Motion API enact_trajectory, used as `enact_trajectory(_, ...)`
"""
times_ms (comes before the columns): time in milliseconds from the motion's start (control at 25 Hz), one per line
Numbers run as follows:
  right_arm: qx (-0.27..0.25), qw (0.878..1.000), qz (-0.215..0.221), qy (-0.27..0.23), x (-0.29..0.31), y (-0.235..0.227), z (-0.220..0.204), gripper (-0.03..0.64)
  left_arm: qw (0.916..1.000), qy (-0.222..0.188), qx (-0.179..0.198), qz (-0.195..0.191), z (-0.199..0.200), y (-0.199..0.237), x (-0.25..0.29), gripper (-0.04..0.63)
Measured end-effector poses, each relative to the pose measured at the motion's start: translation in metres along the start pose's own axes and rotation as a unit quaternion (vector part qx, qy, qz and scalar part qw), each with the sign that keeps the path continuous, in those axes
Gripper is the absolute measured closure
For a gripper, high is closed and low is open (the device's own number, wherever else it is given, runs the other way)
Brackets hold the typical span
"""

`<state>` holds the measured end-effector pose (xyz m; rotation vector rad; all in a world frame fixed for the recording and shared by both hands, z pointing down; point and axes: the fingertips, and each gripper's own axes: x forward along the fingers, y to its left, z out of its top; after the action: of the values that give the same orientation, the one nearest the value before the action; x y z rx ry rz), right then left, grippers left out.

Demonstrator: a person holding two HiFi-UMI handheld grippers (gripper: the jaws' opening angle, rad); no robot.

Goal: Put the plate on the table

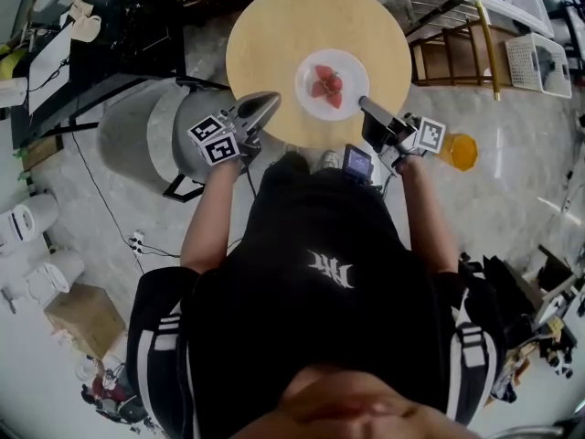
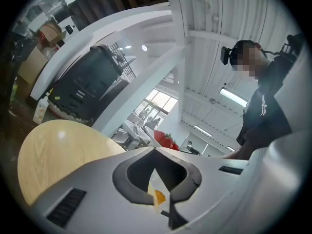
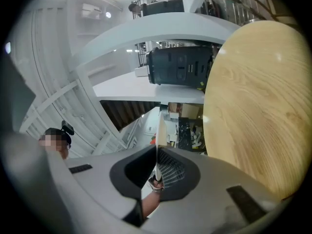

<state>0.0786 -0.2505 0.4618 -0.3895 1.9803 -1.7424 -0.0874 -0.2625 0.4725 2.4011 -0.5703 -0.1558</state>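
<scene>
A white plate point(image 1: 307, 69) with red strawberries point(image 1: 327, 85) lies flat on the round wooden table point(image 1: 274, 26). My right gripper point(image 1: 365, 106) reaches the plate's near right rim. In the right gripper view the thin white plate rim point(image 3: 160, 130) runs edge-on between the jaws of the right gripper point(image 3: 157, 172), which is shut on it, with the table point(image 3: 253, 106) to the right. My left gripper point(image 1: 272, 101) hovers over the table's near edge, a little left of the plate and apart from it. Seen from the left gripper point(image 2: 158, 179), its jaws are shut on nothing, with the strawberries point(image 2: 165, 139) beyond.
A grey chair point(image 1: 146, 135) stands left of the table. On the floor to the right are a glass of orange drink point(image 1: 461, 151) and a wooden frame point(image 1: 457, 53). A dark desk point(image 1: 110, 35) sits at the far left.
</scene>
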Motion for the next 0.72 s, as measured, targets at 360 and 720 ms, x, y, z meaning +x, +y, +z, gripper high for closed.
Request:
enact_trajectory(360, -0.024, 0.998, -0.027, -0.047, 0.017, 0.002, 0.006, 0.606, 0.9988, -0.004, -0.021, -0.043, 0.003, 0.028, -0.004, 0.594)
enact_trajectory(720, -0.025, 0.997, -0.053, -0.059, 0.02, -0.011, 0.021, 0.606, 0.9984, -0.007, -0.031, -0.047, -0.002, 0.051, -0.006, 0.594)
